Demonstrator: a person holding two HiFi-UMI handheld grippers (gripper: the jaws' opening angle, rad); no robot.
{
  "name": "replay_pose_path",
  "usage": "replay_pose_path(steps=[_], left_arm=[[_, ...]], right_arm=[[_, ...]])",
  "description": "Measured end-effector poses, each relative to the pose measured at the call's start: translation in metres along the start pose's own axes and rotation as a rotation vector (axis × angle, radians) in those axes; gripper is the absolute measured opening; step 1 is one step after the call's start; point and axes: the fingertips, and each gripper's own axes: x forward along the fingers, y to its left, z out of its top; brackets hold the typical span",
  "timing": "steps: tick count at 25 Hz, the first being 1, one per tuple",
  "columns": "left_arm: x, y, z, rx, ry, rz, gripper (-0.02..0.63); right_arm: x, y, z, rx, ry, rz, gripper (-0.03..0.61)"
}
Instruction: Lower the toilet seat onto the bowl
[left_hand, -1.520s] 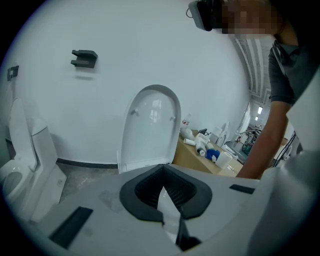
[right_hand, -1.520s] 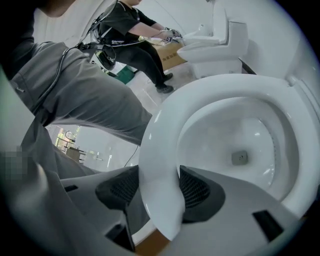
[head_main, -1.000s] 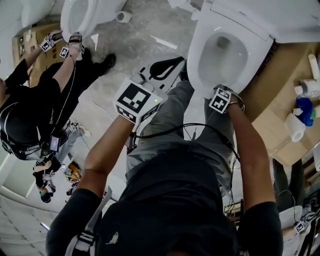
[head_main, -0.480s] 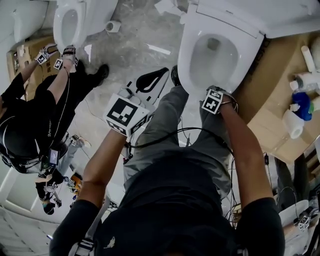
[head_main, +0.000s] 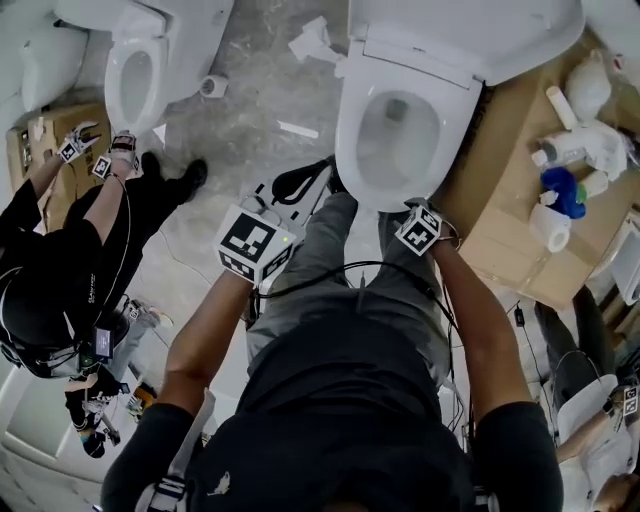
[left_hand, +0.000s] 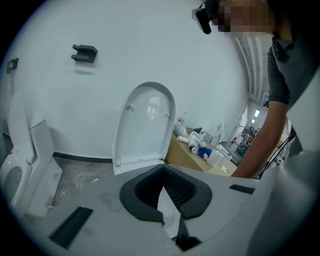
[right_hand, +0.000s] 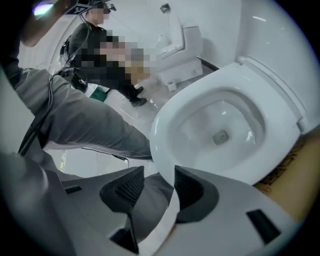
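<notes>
From where I stand, the white oval plastic toilet seat (right_hand: 162, 117) already lies flat on the white ceramic bowl (right_hand: 220, 130). The white plastic lid (left_hand: 145, 120) stands upright at the bowl's twelve o'clock. The lowering looks done to me.

The right gripper (right_hand: 159, 171) sits at the seat's six o'clock, over the front lip. That is the sensible place to carry a seat down from, being farthest from the hinge. Its jaws stand apart, though they have just been narrowing a little. The front edge of the rim runs between them, close beside one pad. The other pad is clear of it, with grey trouser cloth showing in the gap, so nothing is pinched.

The left gripper (left_hand: 163, 175) hangs off at about eight o'clock from the bowl, its jaws together on nothing, pointing toward the lid. I take it as kept out of the way. The brown cardboard box (head_main: 505, 245) at three o'clock plays no part.
</notes>
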Motion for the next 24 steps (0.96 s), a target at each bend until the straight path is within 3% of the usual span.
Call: replay_pose_path(steps=[2, 3, 8, 13, 16, 20, 24], left_arm=[[-0.006, -0.005, 0.011, 0.001, -0.007, -0.006, 0.003], [-0.011, -0.008, 0.017, 0.003, -0.012, -0.009, 0.003], [-0.039, -0.021, 0.037, 0.028, -0.028, -0.033, 0.003], [-0.065, -0.018, 0.026, 0.044, -0.004, -0.030, 0.003], [-0.082, -0.013, 0.017, 0.044, 0.014, -0.022, 0.003], [-0.100, -0.003, 0.015, 0.055, 0.011, -0.016, 0.003], [-0.122, -0.001, 0.010, 0.048, 0.017, -0.018, 0.003]], right_arm=[[-0.020, 0.003, -0.005, 0.042, 0.018, -0.035, 0.116], [-0.029, 0.006, -0.007, 0.055, 0.024, -0.050, 0.100], [-0.071, 0.026, -0.016, 0.112, 0.047, -0.098, 0.092], [-0.105, 0.040, -0.043, 0.198, 0.062, -0.154, 0.086], [-0.125, 0.047, -0.067, 0.349, 0.048, -0.183, 0.074], [-0.145, 0.072, -0.097, 0.575, 0.042, -0.148, 0.067], [-0.153, 0.106, -0.104, 0.652, -0.033, -0.145, 0.064]])
